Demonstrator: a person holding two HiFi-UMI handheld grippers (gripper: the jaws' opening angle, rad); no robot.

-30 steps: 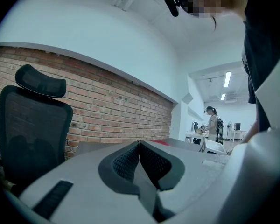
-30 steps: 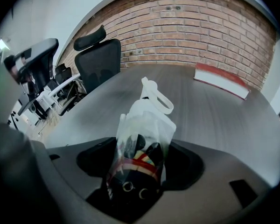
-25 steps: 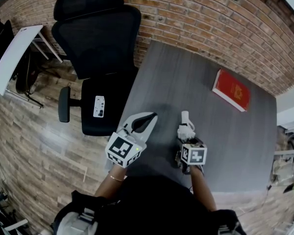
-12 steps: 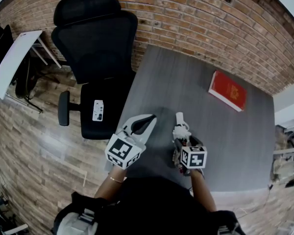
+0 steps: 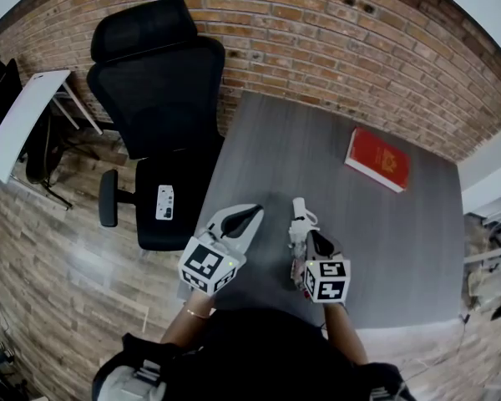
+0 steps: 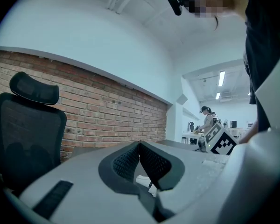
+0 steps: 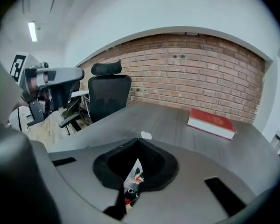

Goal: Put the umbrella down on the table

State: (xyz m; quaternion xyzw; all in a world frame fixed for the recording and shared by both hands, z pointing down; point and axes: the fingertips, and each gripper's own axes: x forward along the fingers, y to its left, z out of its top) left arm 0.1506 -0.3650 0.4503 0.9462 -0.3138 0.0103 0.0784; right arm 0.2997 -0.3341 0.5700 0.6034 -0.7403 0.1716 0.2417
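A folded umbrella (image 5: 296, 239) with a white handle (image 5: 299, 211) lies on the grey table (image 5: 384, 224), near its front left. My right gripper (image 5: 316, 242) hovers just above the umbrella's body, jaws shut with nothing between them. In the right gripper view the closed tips (image 7: 139, 142) meet, the patterned umbrella fabric (image 7: 132, 186) shows below through the gap, and the handle tip (image 7: 145, 135) peeks beyond. My left gripper (image 5: 252, 213) hangs level to the left of the umbrella, also shut and empty (image 6: 139, 143).
A red book (image 5: 377, 159) lies at the table's far right, near the brick wall. A black office chair (image 5: 163, 98) stands left of the table with a small white device (image 5: 163, 201) on its seat. A white desk (image 5: 21, 115) is far left.
The right gripper's jaws have closed and it has lifted up off the umbrella, which stays on the table. The left gripper has hardly shifted.
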